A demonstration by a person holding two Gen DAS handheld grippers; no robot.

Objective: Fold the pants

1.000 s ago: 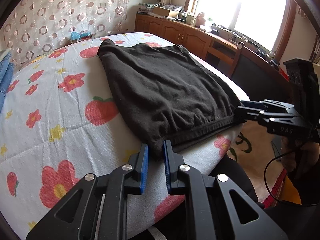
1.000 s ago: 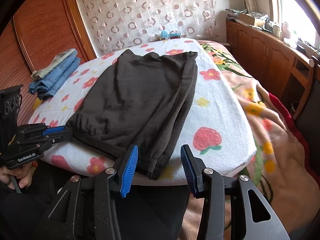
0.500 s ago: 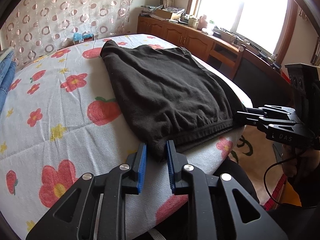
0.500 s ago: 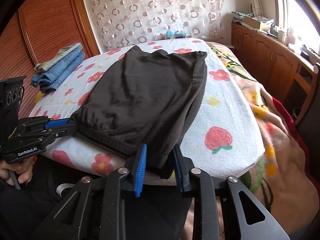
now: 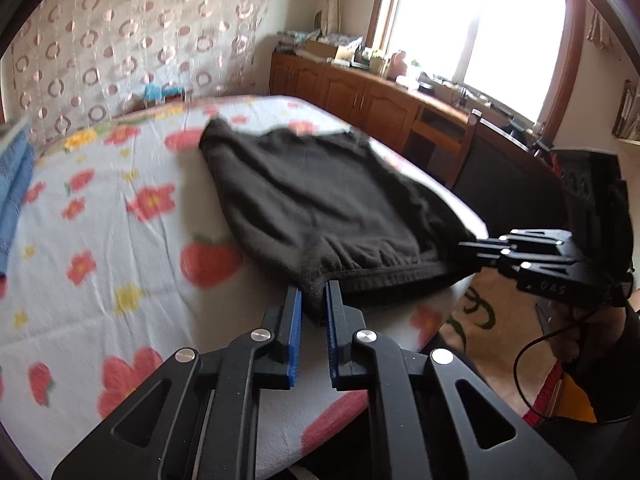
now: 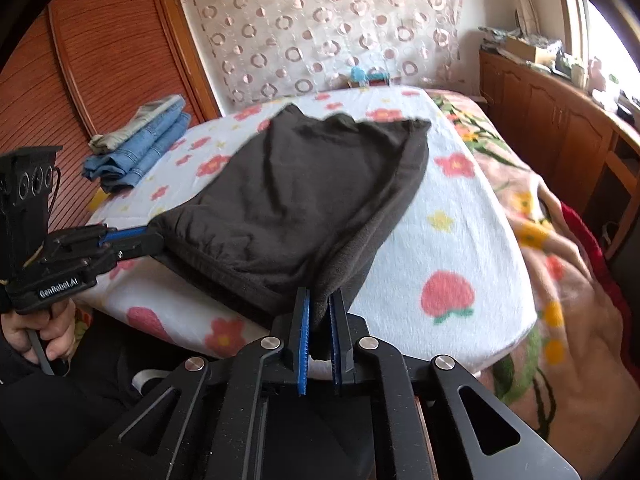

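Dark brown pants (image 5: 320,200) lie folded lengthwise on the flowered bed cover (image 5: 120,240), waistband toward me. My left gripper (image 5: 314,300) is shut on the waistband's left corner, lifted a little off the bed. My right gripper (image 6: 320,308) is shut on the waistband's right corner, also raised. In the right wrist view the pants (image 6: 300,200) stretch away toward the far wall. The right gripper shows in the left wrist view (image 5: 472,246), and the left gripper shows in the right wrist view (image 6: 148,238), each at its own end of the waistband.
A stack of folded blue jeans (image 6: 136,152) sits at the bed's far left. A wooden sideboard (image 5: 360,96) runs under the window on the right. A flowered blanket (image 6: 560,280) hangs off the bed's right side. A patterned curtain (image 6: 320,28) covers the far wall.
My right gripper has closed on the waistband's right corner. Both grippers have lifted the waistband edge up from the bed.
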